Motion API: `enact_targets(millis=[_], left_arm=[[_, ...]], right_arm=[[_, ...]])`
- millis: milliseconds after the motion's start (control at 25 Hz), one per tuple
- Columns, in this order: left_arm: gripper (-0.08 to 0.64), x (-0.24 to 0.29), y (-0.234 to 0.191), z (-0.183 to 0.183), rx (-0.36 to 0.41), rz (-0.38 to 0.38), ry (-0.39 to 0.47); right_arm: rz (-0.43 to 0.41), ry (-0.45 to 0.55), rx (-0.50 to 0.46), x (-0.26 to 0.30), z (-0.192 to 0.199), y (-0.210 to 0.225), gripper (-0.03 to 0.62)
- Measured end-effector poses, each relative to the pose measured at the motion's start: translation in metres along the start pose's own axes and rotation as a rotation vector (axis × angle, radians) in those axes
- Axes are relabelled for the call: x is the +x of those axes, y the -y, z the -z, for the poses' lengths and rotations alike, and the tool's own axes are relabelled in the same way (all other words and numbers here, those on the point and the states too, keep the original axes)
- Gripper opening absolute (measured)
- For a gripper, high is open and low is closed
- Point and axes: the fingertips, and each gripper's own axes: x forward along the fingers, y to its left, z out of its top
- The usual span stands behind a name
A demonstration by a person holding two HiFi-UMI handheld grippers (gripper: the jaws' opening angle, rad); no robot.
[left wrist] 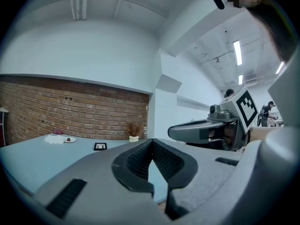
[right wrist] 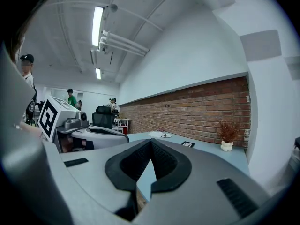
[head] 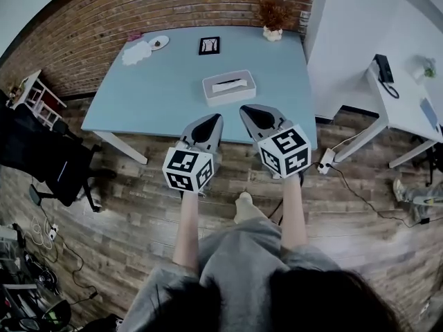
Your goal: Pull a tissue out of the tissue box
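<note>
L gripper point(head: 216, 119) & R gripper point(head: 247, 111) shut, tissue box point(head: 229, 87) on blue table point(head: 138, 99)

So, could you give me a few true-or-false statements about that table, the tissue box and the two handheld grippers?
1. A white rectangular tissue box sits on the light blue table. True.
2. The right gripper holds a tissue. False: its jaws are shut on nothing, and the tissue is in the box.
3. A small black picture frame lies beyond the box, toward the brick wall. True.
4. The left gripper touches the box. False: it is short of the box, at the table's near edge.
5. The dried plant in a white pot stands mid-table. False: it is at the far right corner.
</note>
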Motion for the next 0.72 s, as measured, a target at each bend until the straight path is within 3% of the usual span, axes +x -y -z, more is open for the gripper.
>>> enact_targets(millis=[360, 720], left_arm=[[0.003, 0.053, -0.033, 0.014, -0.018, -0.009, -0.04], [0.003, 0.103, -0.068, 0.029, -0.092, -0.052, -0.088]], right_arm=[[0.014, -0.026, 0.028, 0.04, 0.011, 0.057, 0.0], [-0.006, -0.107, 0.045, 0.084, 0.026, 0.111, 0.0]])
